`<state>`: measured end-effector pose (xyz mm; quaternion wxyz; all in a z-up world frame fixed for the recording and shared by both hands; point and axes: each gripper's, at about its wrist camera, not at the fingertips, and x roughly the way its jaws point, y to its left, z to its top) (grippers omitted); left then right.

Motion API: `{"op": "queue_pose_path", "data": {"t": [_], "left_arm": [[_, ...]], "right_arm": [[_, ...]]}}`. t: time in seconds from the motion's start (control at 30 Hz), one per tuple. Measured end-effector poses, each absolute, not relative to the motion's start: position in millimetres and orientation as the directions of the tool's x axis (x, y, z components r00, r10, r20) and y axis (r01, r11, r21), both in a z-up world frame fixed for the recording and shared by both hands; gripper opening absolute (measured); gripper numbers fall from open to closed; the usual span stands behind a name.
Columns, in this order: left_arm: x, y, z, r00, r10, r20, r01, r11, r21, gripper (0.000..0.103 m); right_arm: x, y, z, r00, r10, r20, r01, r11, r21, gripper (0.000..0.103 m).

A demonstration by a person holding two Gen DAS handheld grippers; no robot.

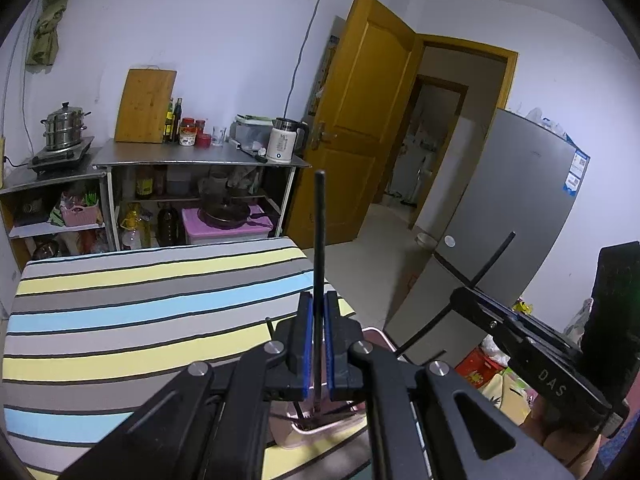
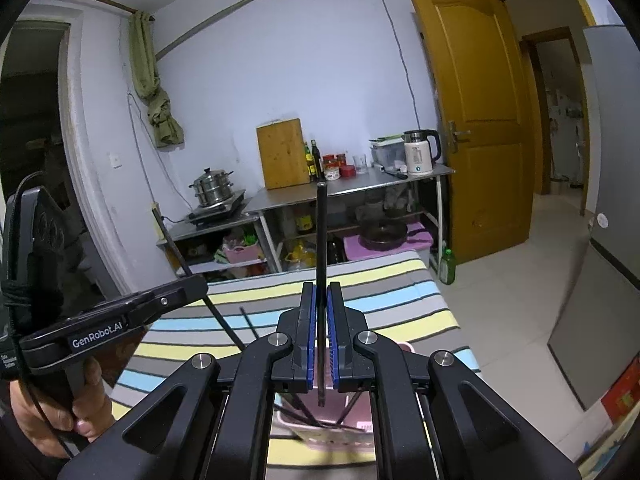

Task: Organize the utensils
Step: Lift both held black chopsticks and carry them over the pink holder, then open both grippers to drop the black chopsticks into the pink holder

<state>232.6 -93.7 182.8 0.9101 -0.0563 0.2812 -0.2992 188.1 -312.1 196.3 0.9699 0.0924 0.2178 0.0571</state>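
Observation:
In the left wrist view, my left gripper [image 1: 319, 300] is shut on a black chopstick [image 1: 319, 236] that stands upright between the blue pads. My right gripper [image 1: 464, 296] shows at the right, clamping a second black chopstick [image 1: 493, 256] that slants upward. In the right wrist view, the right gripper [image 2: 321, 292] grips its chopstick [image 2: 321, 232] upright, and the left gripper [image 2: 196, 282] with its chopstick [image 2: 172, 242] sits to the left in a person's hand [image 2: 52, 420]. Below both grippers, a pink basket [image 2: 332, 438] holding several black chopsticks rests on the striped tablecloth [image 1: 140, 312].
Beyond the table stand steel racks [image 1: 200, 160] with a steamer pot [image 1: 64, 128], a cutting board, bottles, jars and a white kettle [image 1: 282, 140]. An open yellow door [image 1: 360, 120] and a grey fridge [image 1: 512, 220] are on the right. A green bottle [image 2: 447, 266] stands on the floor.

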Motion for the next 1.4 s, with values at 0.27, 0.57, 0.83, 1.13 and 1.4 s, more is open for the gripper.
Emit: {"op": "queue_pose_path", "data": {"t": [0.27,0.57,0.83,1.13,1.4], "left_arm": [[241.6,-108.6,157.1,0.641,-0.563,-0.522,0.509,0.821,-0.259,0.006],[245.5,-117.8,140.4,0.627,-0.545,-0.557,0.507,0.828,-0.240,0.006],[247.0,-119.7,135.9,0.618,-0.538,-0.573,0.508,0.830,-0.231,0.006],[239.0,-112.3,147.9,0.634,-0.547,-0.547,0.512,0.827,-0.234,0.006],[218.0,-89.1,172.7,0.670,-0.556,-0.492,0.516,0.825,-0.229,0.006]], "right_arm": [[204.7,-315.4,169.7,0.874,0.159,-0.458,-0.064,0.974,0.216,0.005],[215.5,-306.8,146.0,0.843,0.161,-0.514,-0.075,0.980,0.184,0.005],[222.2,-308.7,135.8,0.816,0.161,-0.555,-0.067,0.980,0.185,0.006],[209.2,-309.3,146.5,0.843,0.139,-0.520,-0.055,0.983,0.174,0.012],[186.8,-302.2,160.5,0.864,0.140,-0.483,-0.061,0.983,0.175,0.014]]}}
